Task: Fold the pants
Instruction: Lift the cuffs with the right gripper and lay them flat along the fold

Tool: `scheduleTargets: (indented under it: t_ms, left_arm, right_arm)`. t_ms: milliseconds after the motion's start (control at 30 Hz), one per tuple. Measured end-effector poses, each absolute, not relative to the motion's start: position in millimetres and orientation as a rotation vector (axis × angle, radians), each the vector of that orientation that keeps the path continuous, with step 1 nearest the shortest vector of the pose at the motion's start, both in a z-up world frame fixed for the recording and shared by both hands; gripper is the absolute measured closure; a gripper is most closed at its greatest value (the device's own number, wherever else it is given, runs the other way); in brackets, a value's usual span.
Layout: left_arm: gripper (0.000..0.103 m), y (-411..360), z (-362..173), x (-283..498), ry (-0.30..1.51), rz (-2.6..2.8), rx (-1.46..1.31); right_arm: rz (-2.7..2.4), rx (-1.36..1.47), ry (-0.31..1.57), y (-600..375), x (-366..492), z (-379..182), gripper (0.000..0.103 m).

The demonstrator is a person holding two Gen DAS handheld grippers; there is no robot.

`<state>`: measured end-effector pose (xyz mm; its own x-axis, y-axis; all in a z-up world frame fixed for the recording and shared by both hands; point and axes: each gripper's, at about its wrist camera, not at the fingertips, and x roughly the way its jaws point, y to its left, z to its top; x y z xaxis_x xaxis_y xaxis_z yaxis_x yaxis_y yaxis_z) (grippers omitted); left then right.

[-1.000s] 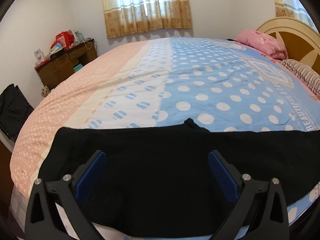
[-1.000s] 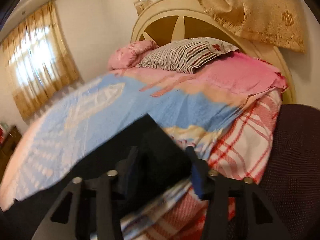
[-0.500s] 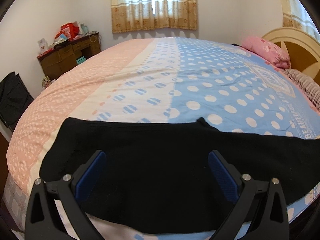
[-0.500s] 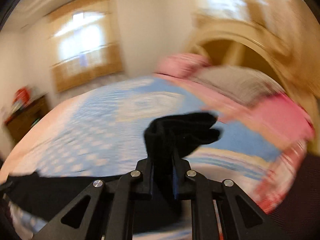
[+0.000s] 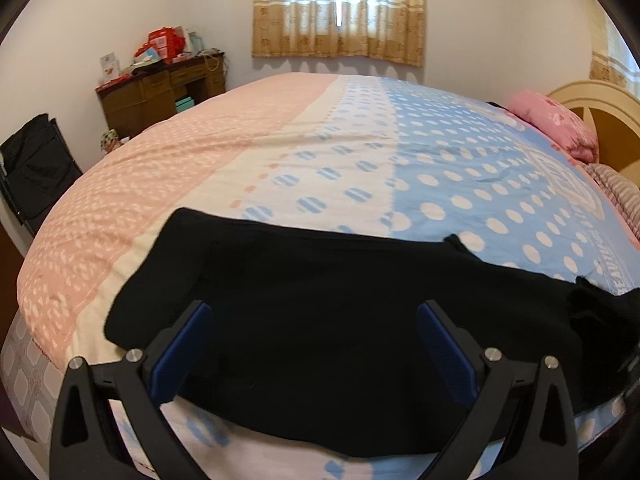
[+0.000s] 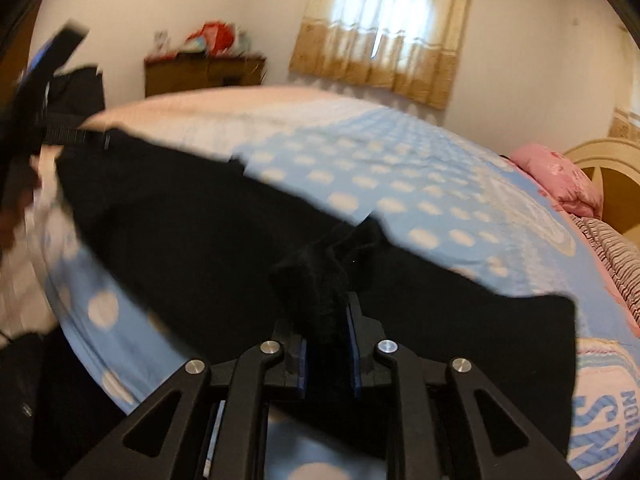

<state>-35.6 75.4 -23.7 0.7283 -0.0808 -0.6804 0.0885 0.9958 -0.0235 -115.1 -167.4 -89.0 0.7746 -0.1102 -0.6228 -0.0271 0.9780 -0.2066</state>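
- Pants (image 5: 340,320): black, spread flat across the lower part of the left wrist frame, lying along the near edge of the bed (image 5: 280,152); one end reaches lower left, the other runs off toward the right edge.
- Left gripper (image 5: 314,344): jaws spread wide, blue pads (image 5: 180,350) apart with nothing between them, positioned above the pants at bottom centre of the frame.
- Right gripper (image 6: 326,344): jaws pressed close, pinching a bunched fold of the pants (image 6: 200,240) at lower centre of the right wrist frame (the cloth rises in a crumpled peak above the pads).
- Bedspread: pink band at left, white band in the middle, blue with white dots at right.
- Pink pillow (image 5: 556,124): at the right edge, against the cream headboard (image 5: 600,96).
- Wooden desk (image 5: 160,96): upper left, cluttered with red items; curtained window (image 5: 340,4) at top centre.
- Right wrist frame is partly motion-blurred at left.
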Motion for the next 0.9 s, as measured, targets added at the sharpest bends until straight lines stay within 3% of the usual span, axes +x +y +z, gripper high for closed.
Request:
scheduleTargets:
  t_ms: [67, 133, 167, 333, 400, 433, 467, 667, 900]
  left_arm:
    - [0.000, 81, -27, -34, 0.757, -0.083, -0.001]
    - [0.000, 83, -31, -31, 0.772, -0.080, -0.014]
    - [0.000, 83, -33, -30, 0.779, -0.081, -0.018]
    - [0.000, 73, -38, -29, 0.792, -0.118, -0.007]
    - [0.000, 69, -38, -31, 0.784, -0.131, 0.013]
    - [0.000, 66, -37, -31, 0.776, -0.135, 0.028]
    - [0.000, 64, -37, -32, 0.772, -0.137, 0.037]
    - [0.000, 55, -39, -31, 0.778, -0.155, 0.051]
    - [0.000, 63, -41, -27, 0.794, -0.125, 0.044]
  right_arm:
    - [-0.002, -0.207, 0.725, -165, -117, -99, 0.055]
    - [0.032, -0.214, 0.729, -162, -123, -98, 0.040]
    - [0.050, -0.214, 0.743, -162, -125, -98, 0.036]
    - [0.240, 0.010, 0.689, -183, -140, -62, 0.036]
    - [0.224, 0.155, 0.614, -209, -139, -46, 0.049]
    - [0.166, 0.219, 0.601, -226, -131, -43, 0.075]
    - [0.118, 0.245, 0.609, -236, -123, -44, 0.092]
    - [0.019, 0.241, 0.704, -238, -69, -84, 0.095]
    - [0.044, 0.240, 0.674, -225, -43, -91, 0.094]
